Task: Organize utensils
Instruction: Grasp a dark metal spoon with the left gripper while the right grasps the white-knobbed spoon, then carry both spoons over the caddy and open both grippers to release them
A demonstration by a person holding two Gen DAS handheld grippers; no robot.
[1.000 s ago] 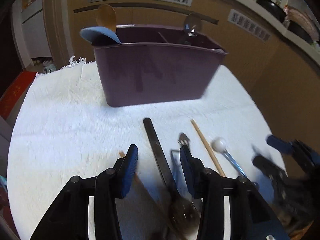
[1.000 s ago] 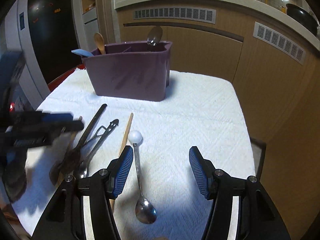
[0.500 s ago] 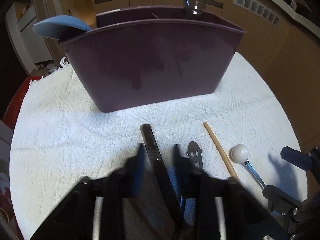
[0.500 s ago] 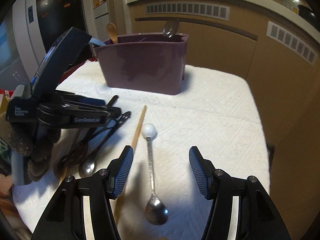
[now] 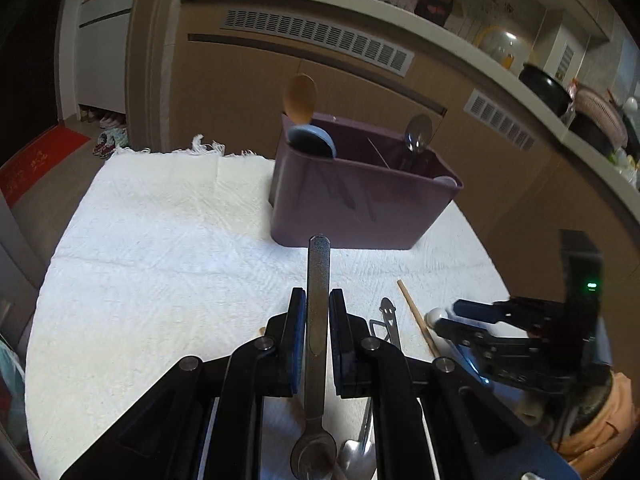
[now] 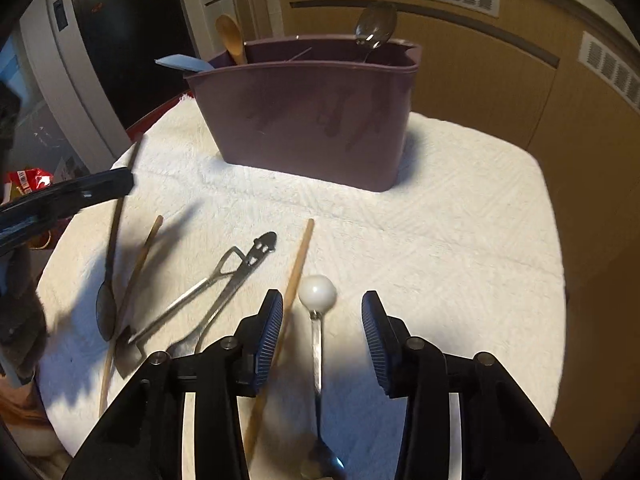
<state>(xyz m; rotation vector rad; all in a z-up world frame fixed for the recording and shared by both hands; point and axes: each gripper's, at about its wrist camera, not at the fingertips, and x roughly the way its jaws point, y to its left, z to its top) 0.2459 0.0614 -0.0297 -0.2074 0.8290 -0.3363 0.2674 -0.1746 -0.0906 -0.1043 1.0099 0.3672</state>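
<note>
My left gripper (image 5: 317, 312) is closing its jaws, and the pads press on the flat handle of a dark metal spoon (image 5: 318, 280), held above the white cloth. In the right wrist view that spoon (image 6: 109, 256) hangs from the left gripper (image 6: 80, 192), bowl down. My right gripper (image 6: 322, 320) hovers low over a spoon with a white ball end (image 6: 318, 290). Its jaws are closing with that spoon between them, and the pads stay apart from it. A wooden chopstick (image 6: 298, 272) lies against its left finger (image 6: 270, 332). The purple caddy (image 6: 312, 120) stands behind, holding several utensils.
On the cloth (image 6: 460, 240) lie a wooden stick (image 6: 138, 268), a small shovel-shaped spoon (image 6: 188, 300) and a smiley-handled utensil (image 6: 244, 272). Wooden cabinets (image 6: 480, 60) rise behind the table. The table edge drops off at the right.
The left gripper shut on the dark spoon and raised it off the cloth, drawing back from the caddy. The right gripper moved forward over the ball-ended spoon and its jaws narrowed.
</note>
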